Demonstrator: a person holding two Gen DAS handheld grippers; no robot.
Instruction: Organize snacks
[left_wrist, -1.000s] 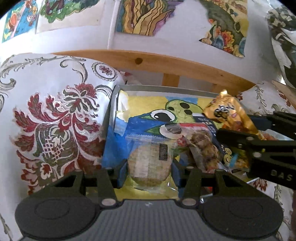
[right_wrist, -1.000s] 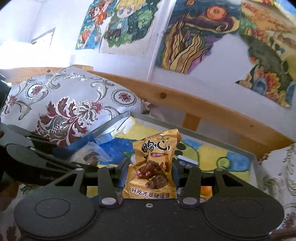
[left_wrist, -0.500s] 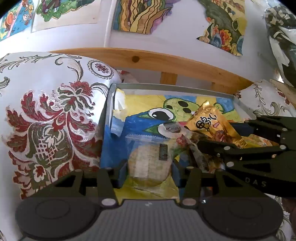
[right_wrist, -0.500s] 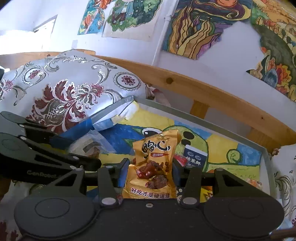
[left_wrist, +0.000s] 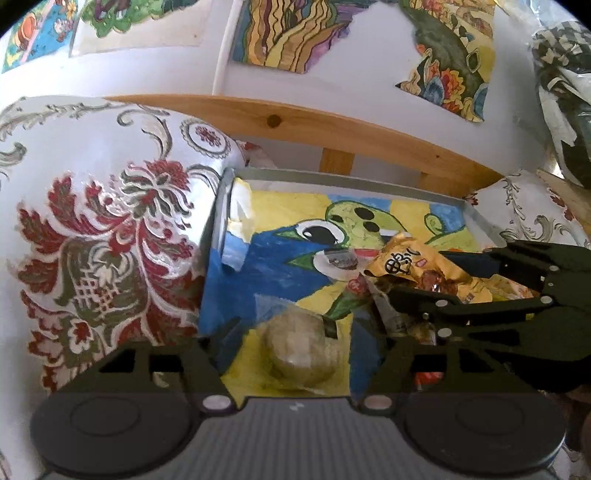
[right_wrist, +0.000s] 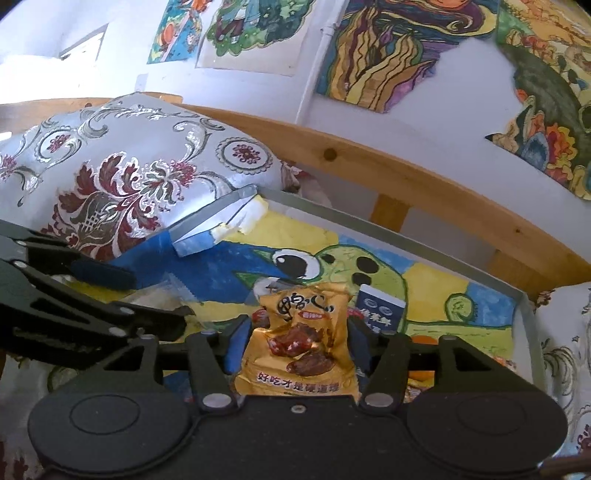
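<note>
At the left of the left wrist view a patterned cushion (left_wrist: 96, 236) sits beside the tray (left_wrist: 369, 182). At lower centre the left gripper (left_wrist: 295, 350) stands released around a clear-wrapped biscuit (left_wrist: 299, 350), which lies low in the tray. To the right, the right gripper (right_wrist: 295, 343) grasps a golden snack pouch (right_wrist: 303, 339) above the tray, not yet set down. Other packets already lie inside, so sorting seems partly done.

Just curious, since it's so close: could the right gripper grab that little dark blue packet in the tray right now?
Probably not yet. The right gripper is shut on the gold snack bag, which fills its jaws. The dark blue packet lies just beyond it in the tray, otherwise unblocked.
</note>
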